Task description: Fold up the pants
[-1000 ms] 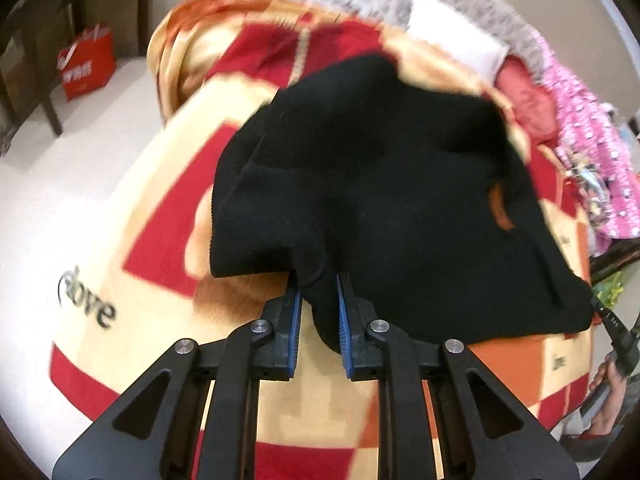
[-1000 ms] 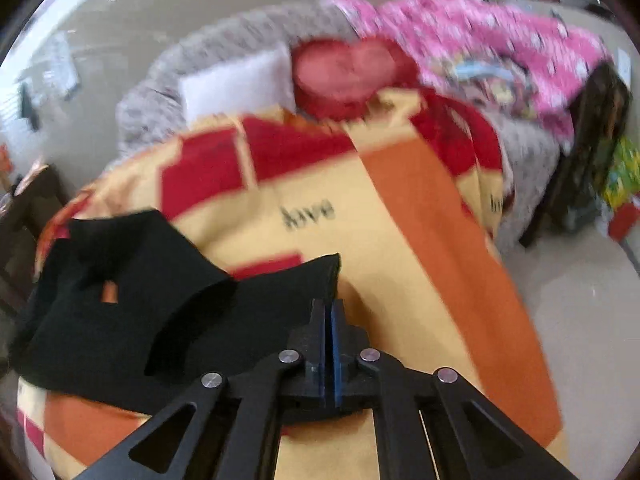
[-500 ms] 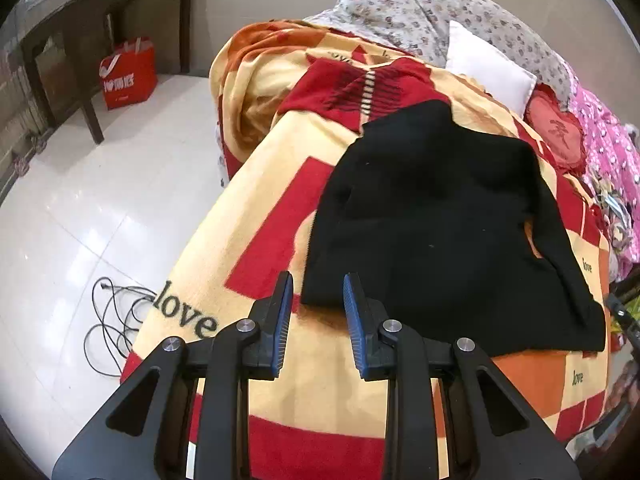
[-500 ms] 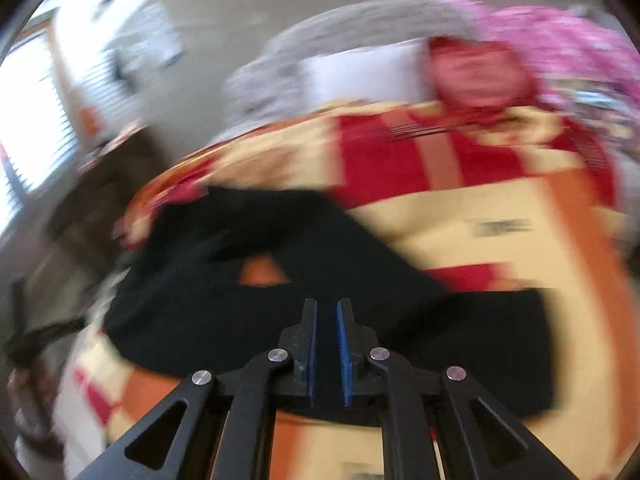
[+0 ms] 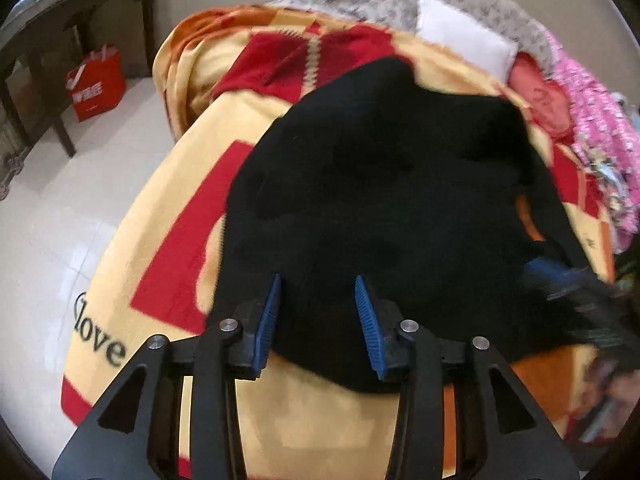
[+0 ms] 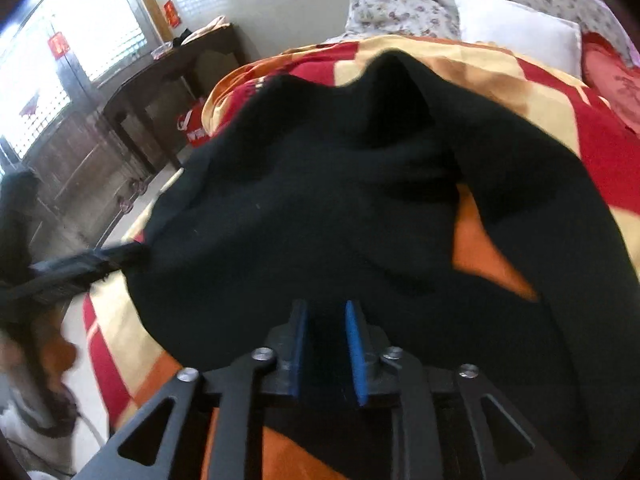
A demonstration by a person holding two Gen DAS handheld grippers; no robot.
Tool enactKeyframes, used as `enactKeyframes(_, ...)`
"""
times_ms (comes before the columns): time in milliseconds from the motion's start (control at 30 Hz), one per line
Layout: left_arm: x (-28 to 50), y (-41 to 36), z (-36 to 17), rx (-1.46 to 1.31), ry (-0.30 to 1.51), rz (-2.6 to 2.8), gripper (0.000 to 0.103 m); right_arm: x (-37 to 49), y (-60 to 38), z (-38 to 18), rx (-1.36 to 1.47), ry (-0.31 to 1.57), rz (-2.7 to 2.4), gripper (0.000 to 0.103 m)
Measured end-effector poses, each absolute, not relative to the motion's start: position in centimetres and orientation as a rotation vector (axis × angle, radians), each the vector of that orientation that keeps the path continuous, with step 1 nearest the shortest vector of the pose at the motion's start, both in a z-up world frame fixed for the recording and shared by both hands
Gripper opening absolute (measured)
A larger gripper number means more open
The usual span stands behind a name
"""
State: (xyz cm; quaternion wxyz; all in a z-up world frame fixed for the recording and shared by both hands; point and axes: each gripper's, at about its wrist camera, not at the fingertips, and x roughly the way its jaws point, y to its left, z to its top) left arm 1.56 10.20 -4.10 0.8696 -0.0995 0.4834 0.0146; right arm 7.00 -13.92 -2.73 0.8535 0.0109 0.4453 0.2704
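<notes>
Black pants (image 5: pixel 384 200) rumpled on checked blanket (image 5: pixel 168 216); left gripper (image 5: pixel 318 320) wide apart over hem; right gripper (image 6: pixel 326 344) narrowly parted, fabric between fingers.

Pale tiled floor (image 5: pixel 60 208), beige wall (image 6: pixel 288 4), dark wooden table (image 6: pixel 176 72), red shopping bag (image 5: pixel 96 84) beneath, bright latticed windows (image 6: pixel 72 52).

My left gripper (image 5: pixel 318 322) has its jaws spread wide, the blue pads (image 5: pixel 267 322) well apart and angled outward. My right gripper (image 6: pixel 327 350) is parted too, but more narrowly, its two blue pads (image 6: pixel 355 354) close to parallel with a clear gap between them. In the right wrist view I see the left gripper coming in from the left edge, blurred. In the left wrist view the right gripper shows at the right edge, also blurred.
</notes>
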Motion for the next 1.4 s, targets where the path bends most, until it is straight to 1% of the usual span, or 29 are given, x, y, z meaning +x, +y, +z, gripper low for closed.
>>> enactKeyframes(67, 2.1, 10.9, -4.3, -0.223, 1.000, 0.033, 0.039, 8.2, -13.2, -0.6, 0.008, 0.877, 0.590, 0.033)
enactKeyframes(100, 2.4, 11.4, -4.2, -0.233, 1.001, 0.037, 0.039, 9.1, -12.4, 0.6, -0.008, 0.842, 0.610, 0.043)
enactKeyframes(133, 2.6, 11.7, -4.1, -0.240, 1.007, 0.037, 0.039, 10.1, -11.8, 1.4, -0.020, 0.816, 0.631, 0.048)
enactKeyframes(167, 2.9, 12.3, -4.0, -0.257, 1.014, 0.031, 0.039, 11.3, -11.1, 2.1, -0.035, 0.794, 0.651, 0.048)
enactKeyframes(267, 3.7, 13.3, -4.0, -0.279, 1.022, 0.036, 0.044, 15.3, -7.8, 3.5, -0.119, 0.753, 0.725, 0.048)
enactKeyframes(367, 4.3, 13.8, -4.3, -0.288, 1.032, 0.033, 0.044, 18.6, -4.9, 3.5, -0.243, 0.725, 0.790, 0.048)
enactKeyframes(433, 4.5, 13.8, -4.4, -0.275, 1.027, 0.031, 0.046, 20.9, -3.5, 3.2, -0.297, 0.747, 0.820, 0.048)
enactKeyframes(500, 4.8, 13.8, -4.5, -0.264, 1.025, 0.033, 0.051, 23.1, -2.0, 2.3, -0.359, 0.790, 0.861, 0.048)
enactKeyframes(567, 5.0, 14.0, -4.7, -0.270, 1.017, 0.029, 0.052, 24.5, -0.1, 0.6, -0.445, 0.868, 0.910, 0.049)
enactKeyframes(667, 5.3, 13.9, -4.7, -0.259, 1.013, 0.027, 0.052, 25.6, 0.5, -1.2, -0.523, 0.917, 0.891, 0.049)
enactKeyframes(700, 5.4, 14.0, -4.7, -0.261, 1.008, 0.028, 0.052, 25.3, 0.0, -1.4, -0.492, 0.930, 0.897, 0.044)
enactKeyframes(733, 5.4, 14.0, -4.8, -0.262, 1.003, 0.029, 0.053, 25.3, -0.3, -1.5, -0.456, 0.935, 0.906, 0.036)
enactKeyframes(767, 5.5, 14.0, -4.8, -0.260, 0.998, 0.033, 0.053, 24.8, -0.8, -1.4, -0.426, 0.917, 0.914, 0.031)
enactKeyframes(800, 5.6, 13.9, -4.8, -0.259, 0.997, 0.035, 0.053, 23.9, -1.2, -1.3, -0.419, 0.883, 0.913, 0.018)
enactKeyframes(833, 5.7, 13.9, -4.8, -0.259, 0.996, 0.039, 0.053, 23.1, -1.6, -1.2, -0.423, 0.865, 0.907, 0.011)
enactKeyframes(967, 6.2, 14.2, -4.8, -0.279, 1.000, 0.044, 0.053, 19.1, -2.8, 0.1, -0.394, 0.796, 0.906, 0.010)
enactKeyframes(1067, 5.6, 15.1, -4.4, -0.307, 1.006, 0.063, 0.053, 14.5, -4.5, 2.2, -0.334, 0.720, 0.898, 0.009)
enactKeyframes(1167, 3.9, 17.0, -3.4, -0.335, 0.965, 0.110, 0.053, 8.5, -5.6, 3.3, -0.286, 0.640, 0.870, 0.009)
enactKeyframes(1267, 2.5, 19.1, -2.3, -0.366, 0.934, 0.165, 0.053, 4.8, -5.1, 1.9, -0.178, 0.670, 0.857, 0.009)
enactKeyframes(1333, 1.4, 20.2, -1.3, -0.382, 0.903, 0.196, 0.053, 3.2, -3.9, -0.6, -0.091, 0.725, 0.847, 0.010)
enactKeyframes(1400, 0.5, 20.8, -0.3, -0.381, 0.873, 0.221, 0.053, 2.3, -2.0, -2.6, -0.066, 0.781, 0.856, 0.010)
